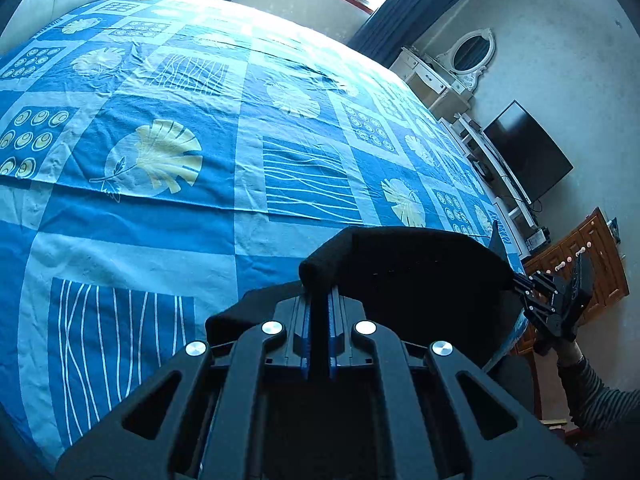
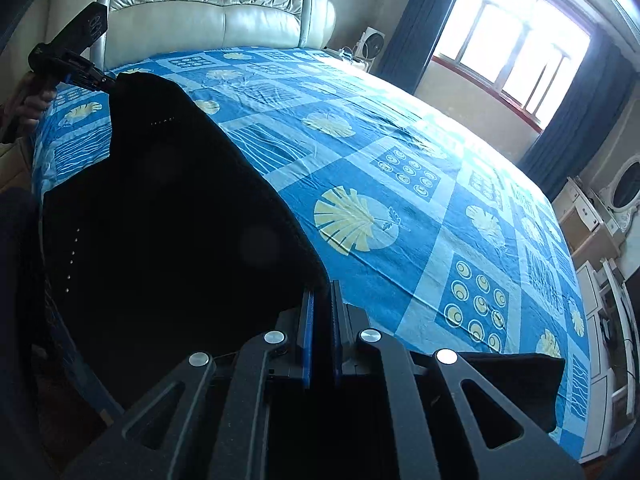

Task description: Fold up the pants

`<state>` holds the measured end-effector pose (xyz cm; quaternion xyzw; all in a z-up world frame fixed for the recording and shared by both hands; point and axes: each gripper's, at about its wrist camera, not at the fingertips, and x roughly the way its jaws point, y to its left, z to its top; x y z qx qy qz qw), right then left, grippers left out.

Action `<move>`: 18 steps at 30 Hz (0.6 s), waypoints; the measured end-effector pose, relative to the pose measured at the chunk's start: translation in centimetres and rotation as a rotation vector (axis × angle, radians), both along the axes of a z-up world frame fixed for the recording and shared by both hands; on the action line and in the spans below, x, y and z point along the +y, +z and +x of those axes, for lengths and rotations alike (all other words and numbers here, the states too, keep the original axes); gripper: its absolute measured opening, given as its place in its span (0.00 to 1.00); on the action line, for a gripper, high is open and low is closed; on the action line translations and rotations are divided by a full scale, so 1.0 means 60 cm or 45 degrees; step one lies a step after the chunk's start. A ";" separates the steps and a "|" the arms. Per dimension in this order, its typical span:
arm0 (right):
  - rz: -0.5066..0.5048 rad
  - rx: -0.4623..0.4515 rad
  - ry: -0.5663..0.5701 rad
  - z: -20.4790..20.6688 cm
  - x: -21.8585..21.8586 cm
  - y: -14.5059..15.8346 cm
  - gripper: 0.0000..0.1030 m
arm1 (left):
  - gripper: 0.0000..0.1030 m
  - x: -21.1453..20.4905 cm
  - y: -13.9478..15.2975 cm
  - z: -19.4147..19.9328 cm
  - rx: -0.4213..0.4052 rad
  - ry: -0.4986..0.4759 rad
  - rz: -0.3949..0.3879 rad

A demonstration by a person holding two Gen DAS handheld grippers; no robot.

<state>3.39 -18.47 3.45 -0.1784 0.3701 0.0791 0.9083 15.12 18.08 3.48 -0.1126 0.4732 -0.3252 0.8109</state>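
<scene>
Left hand-held gripper pinches black pants over blue bedsheet.

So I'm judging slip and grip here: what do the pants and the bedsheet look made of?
Pants: thick, matte black woven cloth, maybe cotton; it rolls softly at the left gripper and shows no sheen. Bedsheet: thin printed cotton-like fabric, matte, with fine wrinkles and creases.

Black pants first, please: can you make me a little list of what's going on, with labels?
garment: black pants, stretched between both grippers
left gripper: jaws shut on one pants edge
right gripper: jaws shut on the other edge
surface: bed with blue patterned sheet
fold: not yet laid flat
nearby: cream tufted headboard, window
</scene>
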 end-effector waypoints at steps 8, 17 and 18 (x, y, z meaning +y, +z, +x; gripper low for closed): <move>-0.020 0.126 0.020 -0.075 0.033 -0.095 0.07 | 0.10 0.038 -0.068 -0.084 0.156 0.064 0.049; -0.007 0.172 0.005 -0.106 0.054 -0.142 0.10 | 0.10 0.056 -0.121 -0.121 0.285 0.146 0.163; 0.019 0.181 -0.010 -0.107 0.051 -0.139 0.12 | 0.11 0.062 -0.120 -0.126 0.295 0.153 0.152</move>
